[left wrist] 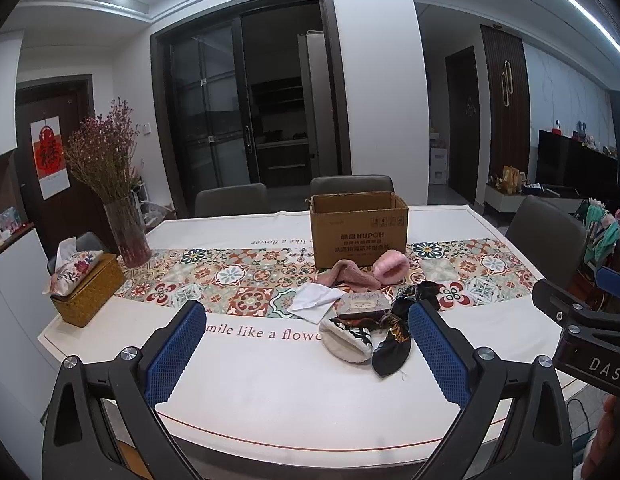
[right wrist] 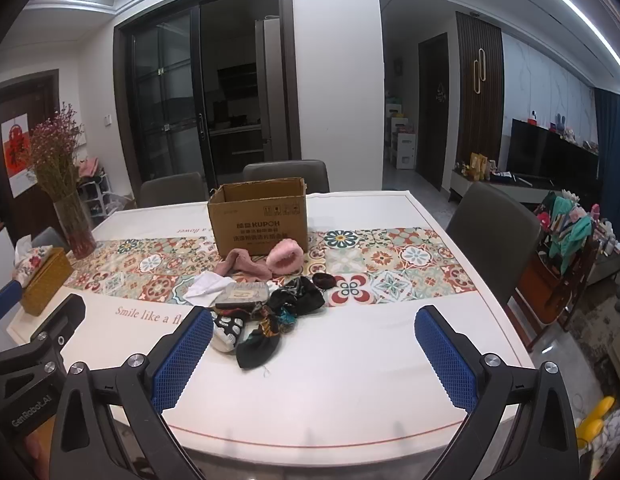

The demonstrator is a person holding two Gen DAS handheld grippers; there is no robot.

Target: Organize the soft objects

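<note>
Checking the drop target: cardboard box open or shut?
Open: the cardboard box stands upright, top flaps absent, inner walls visible. Contents: cannot tell.

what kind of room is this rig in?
Likely a home dining area open to a living room: a dining table with chairs, a vase of dried flowers, a TV off to the right.

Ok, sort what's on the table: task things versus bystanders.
Task things:
pink fluffy slipper
pink towel
white cloth
dark socks
cardboard box

Just lying about:
vase of dried flowers
tissue box
small grey packet
</note>
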